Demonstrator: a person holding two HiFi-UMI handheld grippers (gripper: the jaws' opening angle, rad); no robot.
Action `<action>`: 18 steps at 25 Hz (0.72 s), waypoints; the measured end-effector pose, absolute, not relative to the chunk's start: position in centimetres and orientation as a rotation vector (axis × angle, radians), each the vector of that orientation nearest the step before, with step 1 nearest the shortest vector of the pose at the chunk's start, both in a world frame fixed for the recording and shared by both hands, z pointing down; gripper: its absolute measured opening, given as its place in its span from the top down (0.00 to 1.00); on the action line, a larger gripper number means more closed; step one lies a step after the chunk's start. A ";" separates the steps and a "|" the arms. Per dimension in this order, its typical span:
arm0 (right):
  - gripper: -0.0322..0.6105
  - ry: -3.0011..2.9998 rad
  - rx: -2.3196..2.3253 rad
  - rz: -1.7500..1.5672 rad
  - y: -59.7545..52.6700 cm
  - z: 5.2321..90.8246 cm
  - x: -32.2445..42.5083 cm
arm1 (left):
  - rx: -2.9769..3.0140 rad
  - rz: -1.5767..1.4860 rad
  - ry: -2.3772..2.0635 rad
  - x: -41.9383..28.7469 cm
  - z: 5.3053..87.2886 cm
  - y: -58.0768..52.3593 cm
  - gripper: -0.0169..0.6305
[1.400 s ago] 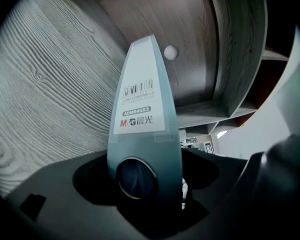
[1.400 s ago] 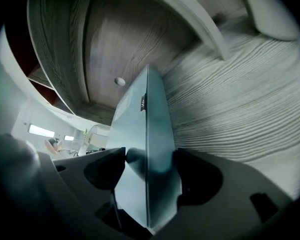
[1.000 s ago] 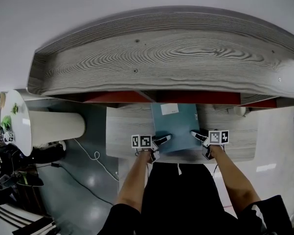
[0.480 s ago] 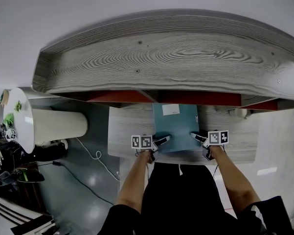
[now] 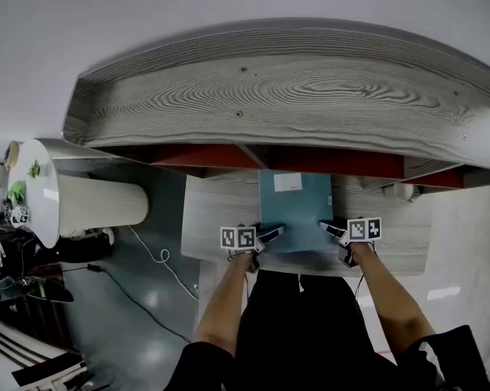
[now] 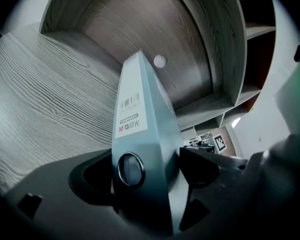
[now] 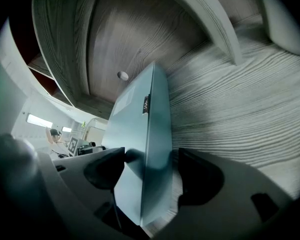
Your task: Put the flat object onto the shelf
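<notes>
Folder (image 5: 295,214), teal and flat, is lying on the grey wood-grain shelf (image 5: 216,218), with its near edge facing the person. The left claw (image 5: 271,235) is gripping the folder's spine end. The right claw (image 5: 329,230) has just been opening; its jaws are standing apart with the folder's edge between them.
</notes>
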State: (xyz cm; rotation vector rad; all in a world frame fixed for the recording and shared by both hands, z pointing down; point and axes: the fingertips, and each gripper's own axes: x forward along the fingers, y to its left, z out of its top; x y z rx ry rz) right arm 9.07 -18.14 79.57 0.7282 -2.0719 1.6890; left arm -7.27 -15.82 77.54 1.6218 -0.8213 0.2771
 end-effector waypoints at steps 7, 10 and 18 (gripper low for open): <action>0.47 -2.054 0.733 1.637 -17.9 80.0 9.3 | 1.667 0.377 -0.879 -9.7 77.2 -14.4 0.40; 0.47 -2.040 0.726 1.641 -17.7 80.0 9.4 | 1.698 0.410 -0.854 -10.3 76.8 -13.4 0.40; 0.47 -2.059 0.738 1.637 -17.6 78.5 9.3 | 1.697 0.338 -0.911 -11.2 75.6 -11.9 0.40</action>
